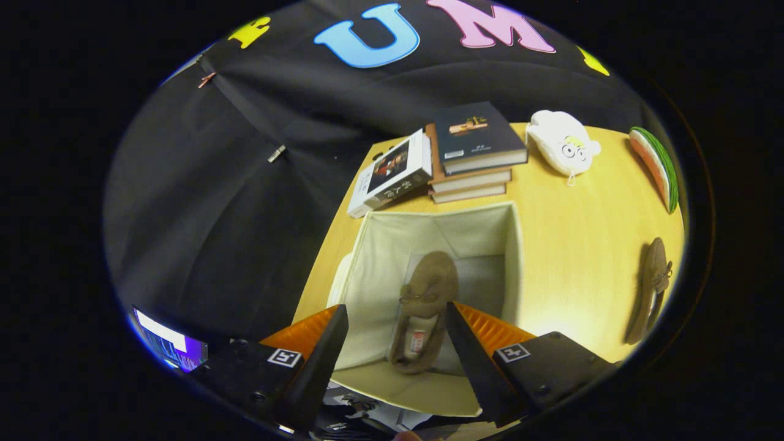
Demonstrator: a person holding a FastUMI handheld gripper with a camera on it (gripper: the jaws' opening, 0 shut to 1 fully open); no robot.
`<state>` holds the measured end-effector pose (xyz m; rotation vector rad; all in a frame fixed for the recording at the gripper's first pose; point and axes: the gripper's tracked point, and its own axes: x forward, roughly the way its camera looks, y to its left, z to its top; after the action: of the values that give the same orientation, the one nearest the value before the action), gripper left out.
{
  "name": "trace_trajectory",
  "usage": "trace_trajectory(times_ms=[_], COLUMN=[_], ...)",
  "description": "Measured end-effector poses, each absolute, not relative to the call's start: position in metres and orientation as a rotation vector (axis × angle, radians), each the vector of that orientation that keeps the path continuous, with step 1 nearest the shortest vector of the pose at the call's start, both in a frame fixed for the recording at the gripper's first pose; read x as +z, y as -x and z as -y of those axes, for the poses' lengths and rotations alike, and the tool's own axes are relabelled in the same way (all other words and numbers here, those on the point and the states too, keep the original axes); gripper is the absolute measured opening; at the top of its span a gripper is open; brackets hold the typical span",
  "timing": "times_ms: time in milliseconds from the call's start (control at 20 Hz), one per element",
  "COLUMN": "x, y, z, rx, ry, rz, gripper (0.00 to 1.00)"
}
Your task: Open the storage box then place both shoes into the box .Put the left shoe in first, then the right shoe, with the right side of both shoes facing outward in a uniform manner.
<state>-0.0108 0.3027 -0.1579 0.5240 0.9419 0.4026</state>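
The cream fabric storage box point(514, 257) stands open on the wooden table, just ahead of my fingers. A brown suede shoe point(429, 300) lies inside it on the floor of the box, toe pointing away, seen between my fingers. My gripper point(395, 324) hovers above the box, open, with nothing touching either finger. The second brown shoe point(652, 288) rests on its side on the table, well to the right of the box.
Behind the box sit a stack of books point(474, 156) and a leaning book point(392, 174). A white plush toy point(563, 147) and a watermelon-slice toy point(658, 165) lie at the table's back right. A lit screen point(168, 343) glows low on the left.
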Motion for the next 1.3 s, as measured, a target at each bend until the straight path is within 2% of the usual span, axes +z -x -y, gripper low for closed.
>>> trace_trajectory(times_ms=[150,350,650,900,1100,1300], x=[-0.145,-0.163,-0.232,-0.317,-0.374,-0.404], y=[0.011,0.022,0.063,0.096,0.095,0.069], z=[-0.228,-0.115,0.026,0.099,0.106,0.102], rx=[0.317,0.164,-0.004,-0.057,-0.050,-0.036], ry=[-0.505,-0.439,-0.309,-0.229,-0.208,-0.219], rz=[-0.850,-0.814,-0.908,-1.035,-1.096,-1.077], gripper=[0.99,0.98,0.99,0.97,0.89,0.72])
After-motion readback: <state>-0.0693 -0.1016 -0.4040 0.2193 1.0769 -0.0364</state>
